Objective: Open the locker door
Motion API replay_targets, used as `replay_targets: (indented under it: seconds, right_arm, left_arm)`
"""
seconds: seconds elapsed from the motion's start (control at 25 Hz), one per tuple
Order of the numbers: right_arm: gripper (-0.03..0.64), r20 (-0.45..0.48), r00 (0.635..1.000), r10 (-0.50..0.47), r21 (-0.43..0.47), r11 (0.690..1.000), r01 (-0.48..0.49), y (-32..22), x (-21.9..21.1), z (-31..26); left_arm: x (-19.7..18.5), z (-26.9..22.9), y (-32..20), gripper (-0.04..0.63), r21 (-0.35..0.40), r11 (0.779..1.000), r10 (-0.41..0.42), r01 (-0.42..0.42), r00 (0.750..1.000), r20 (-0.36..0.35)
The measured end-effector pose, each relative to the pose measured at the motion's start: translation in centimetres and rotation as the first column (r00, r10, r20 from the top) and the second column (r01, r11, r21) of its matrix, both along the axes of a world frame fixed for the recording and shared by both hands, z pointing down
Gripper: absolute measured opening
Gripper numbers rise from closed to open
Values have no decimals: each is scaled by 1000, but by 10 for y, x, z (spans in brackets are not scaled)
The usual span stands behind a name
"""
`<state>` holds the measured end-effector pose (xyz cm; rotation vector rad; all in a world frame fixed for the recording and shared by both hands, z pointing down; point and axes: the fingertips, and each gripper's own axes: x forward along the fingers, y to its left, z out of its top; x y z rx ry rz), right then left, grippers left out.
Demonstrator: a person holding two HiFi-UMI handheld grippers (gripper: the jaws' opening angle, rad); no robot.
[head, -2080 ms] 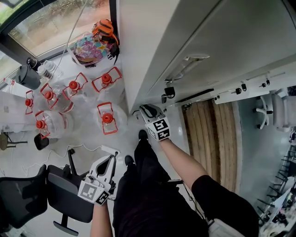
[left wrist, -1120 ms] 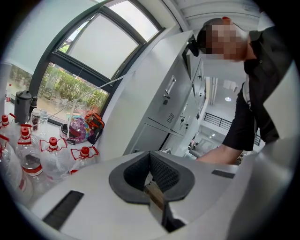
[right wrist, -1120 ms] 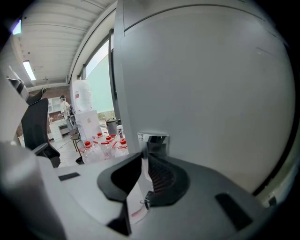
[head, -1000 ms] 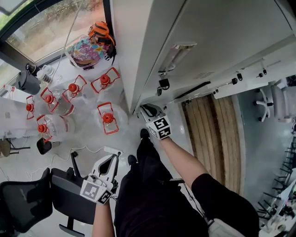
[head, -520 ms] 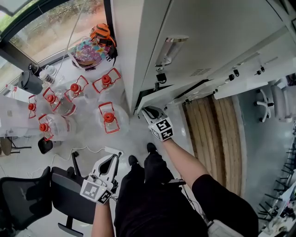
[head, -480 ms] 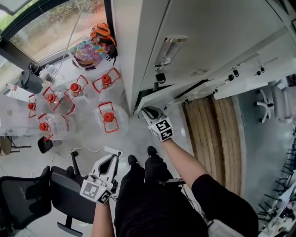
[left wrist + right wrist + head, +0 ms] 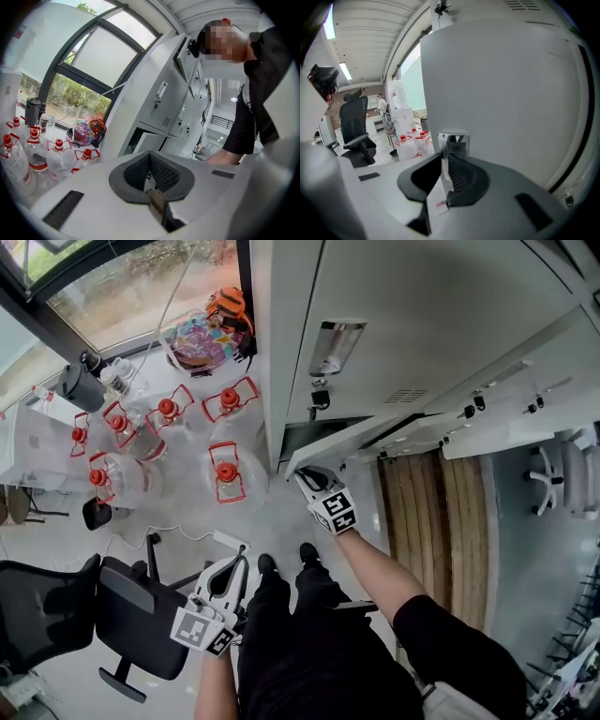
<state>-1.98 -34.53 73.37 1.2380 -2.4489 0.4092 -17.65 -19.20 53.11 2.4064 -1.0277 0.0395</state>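
Observation:
White lockers fill the top of the head view. The lower locker door (image 7: 349, 438) stands partly swung out, and a dark gap (image 7: 302, 434) shows behind it. My right gripper (image 7: 312, 476) is at the door's free edge, shut on its chrome handle (image 7: 452, 142), which sits between the pads against the white door panel (image 7: 506, 89). My left gripper (image 7: 236, 565) hangs low by the person's left leg, away from the lockers, shut with nothing in it. In the left gripper view the open door (image 7: 149, 141) is seen beyond the left gripper (image 7: 150, 161).
Several water bottles with red handles (image 7: 223, 474) stand on the floor left of the lockers, with a colourful bag (image 7: 202, 338) behind them. A black office chair (image 7: 131, 615) is at the lower left. A wooden slatted panel (image 7: 427, 521) lies to the right.
The locker door has swung further out with my right gripper on its handle, and the dark opening now shows. My left gripper has shifted only slightly.

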Motion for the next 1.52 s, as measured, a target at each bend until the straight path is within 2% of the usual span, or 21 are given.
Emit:
replay_targets:
  seconds: [1.04, 1.52]
  right_arm:
    - [55, -7, 980, -200, -5, 980, 200, 61, 25, 1]
    - [57, -8, 977, -211, -10, 977, 211, 78, 37, 2]
  left_arm:
    - [57, -11, 57, 14, 26, 991, -134, 134, 991, 22]
    - [55, -11, 88, 15, 27, 982, -185, 185, 983, 4]
